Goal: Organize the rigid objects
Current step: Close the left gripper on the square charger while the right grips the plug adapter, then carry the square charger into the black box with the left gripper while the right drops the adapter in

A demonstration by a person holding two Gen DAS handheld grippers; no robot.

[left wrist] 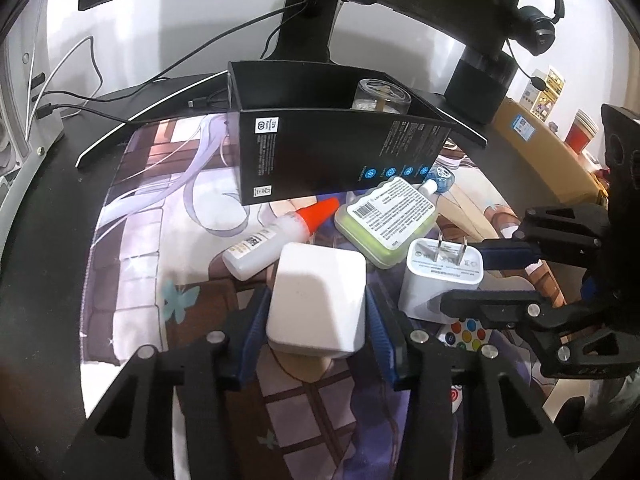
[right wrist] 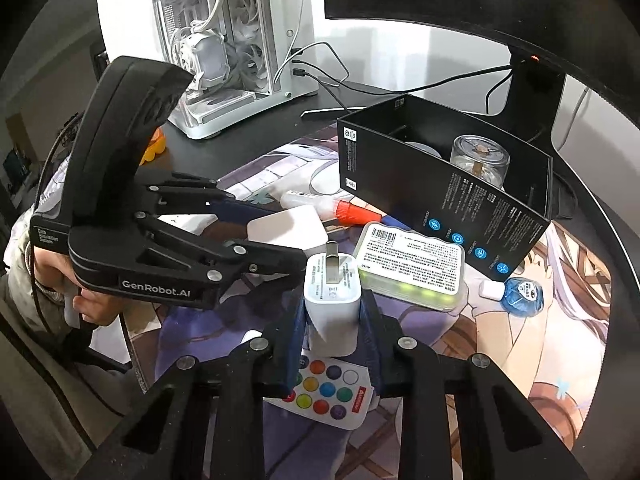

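Observation:
My left gripper (left wrist: pixel 316 312) is shut on a white square charger block (left wrist: pixel 318 296), held just above the printed desk mat (left wrist: pixel 152 248). My right gripper (right wrist: pixel 331 320) is shut on a white plug adapter with two prongs up (right wrist: pixel 332 300); it also shows in the left wrist view (left wrist: pixel 436 276). An open black box (left wrist: pixel 340 148) stands behind, with a glass jar (left wrist: pixel 382 96) inside. A glue bottle with an orange cap (left wrist: pixel 276 236), a green pill case (left wrist: pixel 386 220) and a small blue bottle (left wrist: pixel 440 180) lie in front of the box.
A small remote with coloured buttons (right wrist: pixel 328 394) lies under my right gripper. A monitor stand (left wrist: pixel 308 24) and cables (left wrist: pixel 92 100) sit behind the box. A white PC case (right wrist: pixel 236 40) stands far left. A cardboard box (left wrist: pixel 536 148) and headphones (left wrist: pixel 536 28) are at right.

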